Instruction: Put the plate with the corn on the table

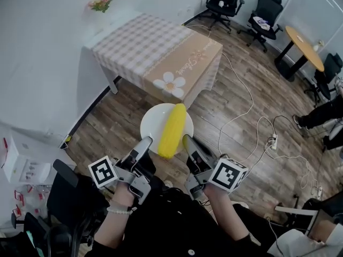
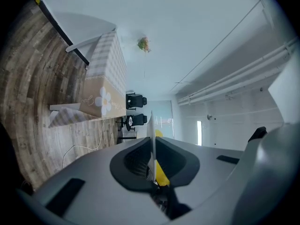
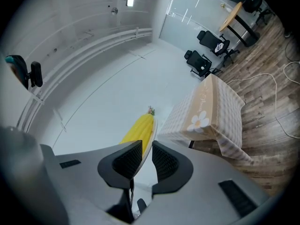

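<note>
A white plate (image 1: 153, 123) carrying a yellow corn cob (image 1: 172, 130) hangs level above the wooden floor, in front of the table with the checked cloth (image 1: 155, 52). My left gripper (image 1: 146, 142) is shut on the plate's near-left rim. In the left gripper view the thin plate edge (image 2: 152, 135) sits pinched between the pads, with corn (image 2: 161, 172) behind it. My right gripper (image 1: 187, 141) holds the near-right rim. The right gripper view shows the plate rim (image 3: 151, 137) between its pads, the corn (image 3: 138, 130) beyond, and the table (image 3: 211, 111) ahead.
Cables and a power strip (image 1: 272, 141) trail over the floor to the right. Office chairs (image 1: 225, 1) and a round wooden table (image 1: 304, 47) stand at the back right. A white box (image 1: 24, 159) lies at the left, and flowers (image 1: 101, 2) stand beyond the checked table.
</note>
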